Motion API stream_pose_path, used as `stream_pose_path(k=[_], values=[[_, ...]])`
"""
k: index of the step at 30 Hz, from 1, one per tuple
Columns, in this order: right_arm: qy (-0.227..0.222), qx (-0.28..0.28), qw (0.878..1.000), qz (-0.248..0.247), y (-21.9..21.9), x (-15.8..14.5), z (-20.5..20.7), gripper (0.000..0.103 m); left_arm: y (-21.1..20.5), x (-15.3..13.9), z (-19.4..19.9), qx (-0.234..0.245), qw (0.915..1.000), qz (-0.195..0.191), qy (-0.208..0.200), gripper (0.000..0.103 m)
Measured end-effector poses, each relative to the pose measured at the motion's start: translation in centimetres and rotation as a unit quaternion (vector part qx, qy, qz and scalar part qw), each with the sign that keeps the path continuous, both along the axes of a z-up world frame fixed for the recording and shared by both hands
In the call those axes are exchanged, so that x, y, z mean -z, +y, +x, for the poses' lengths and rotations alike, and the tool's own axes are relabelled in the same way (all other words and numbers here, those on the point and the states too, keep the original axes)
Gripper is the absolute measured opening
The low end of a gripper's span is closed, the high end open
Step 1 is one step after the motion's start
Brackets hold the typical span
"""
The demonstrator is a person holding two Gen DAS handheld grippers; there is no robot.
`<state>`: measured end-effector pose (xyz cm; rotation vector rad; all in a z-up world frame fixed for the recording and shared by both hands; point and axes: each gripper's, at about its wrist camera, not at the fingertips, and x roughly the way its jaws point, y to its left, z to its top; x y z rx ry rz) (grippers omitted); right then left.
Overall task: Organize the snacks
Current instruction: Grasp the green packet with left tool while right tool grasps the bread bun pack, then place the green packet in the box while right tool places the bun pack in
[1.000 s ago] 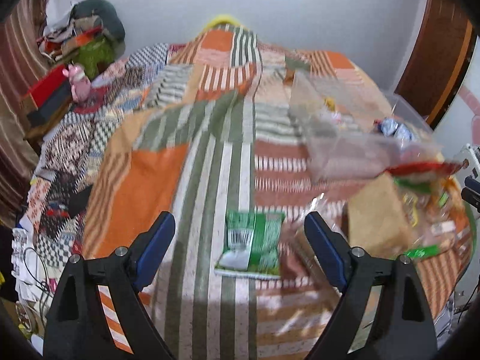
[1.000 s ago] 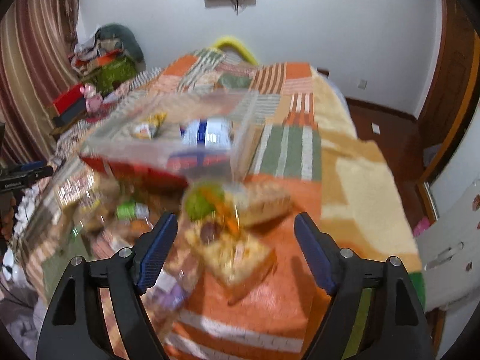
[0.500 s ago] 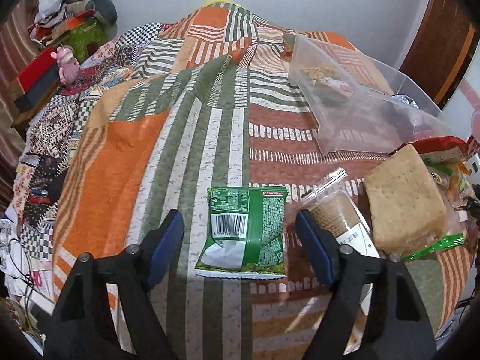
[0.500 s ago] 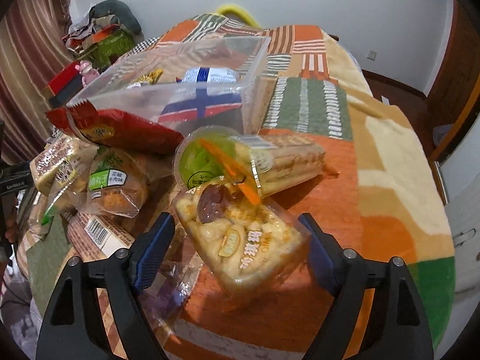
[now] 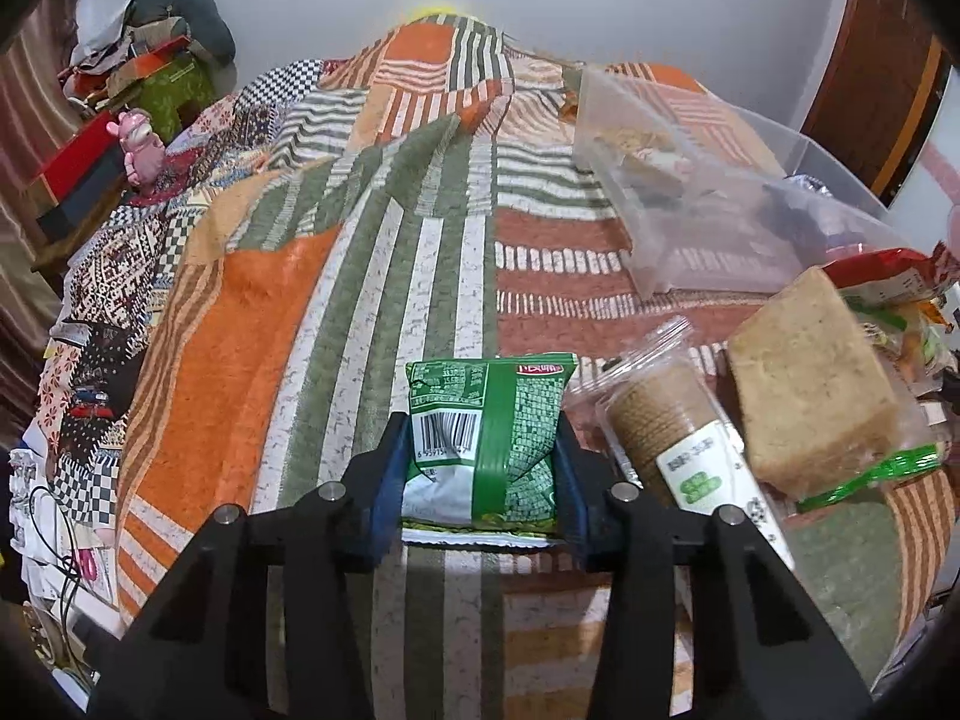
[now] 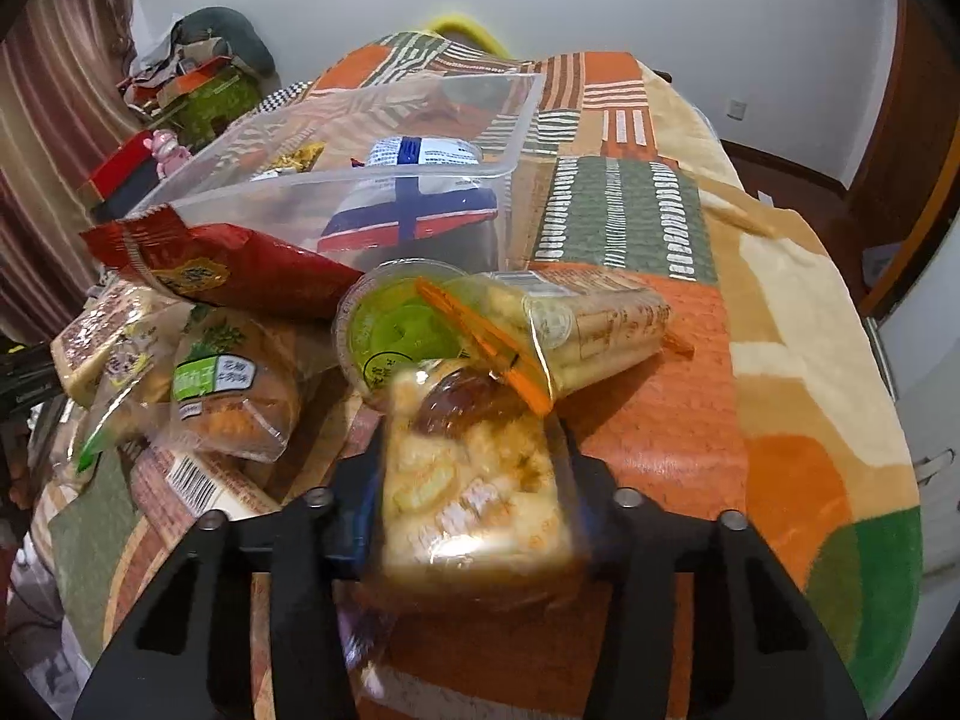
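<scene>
On the bed (image 5: 252, 312), the clear bin (image 6: 336, 180) lies beyond the snack pile. The left gripper (image 5: 480, 462) pinches the green packet (image 5: 486, 438); the right gripper (image 6: 471, 498) clamps the pastry pack (image 6: 474, 480). Each should lift straight up, squeezing gently, before crossing to the bin.

A glossy green foil snack packet (image 5: 489, 438) is creasing on the coarse, matt woven patchwork bedspread (image 5: 336, 276). A clear, smooth plastic storage bin (image 6: 384, 180) is reflecting light. Shiny transparent film is wrapping the yellow pastry pack (image 6: 474, 480), and a glossy red crisp bag (image 6: 216, 267) is glinting.
</scene>
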<state>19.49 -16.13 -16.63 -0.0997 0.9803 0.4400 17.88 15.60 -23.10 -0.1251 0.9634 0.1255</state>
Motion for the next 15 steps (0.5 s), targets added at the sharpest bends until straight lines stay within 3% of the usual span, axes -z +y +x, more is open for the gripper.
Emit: stream_pose_path(k=[8, 15], values=[[-0.018, -0.008, 1.000, 0.015, -0.5, -1.7, -1.3, 0.042, -1.0, -3.6, -0.8, 0.009, 0.9992, 0.003, -0.040, 0.044], [-0.060, -0.014, 0.998, 0.028, -0.5, -5.0, -2.1, 0.042, -2.6, -7.3, -0.8, 0.022, 0.9965, -0.007, -0.080, 0.044]])
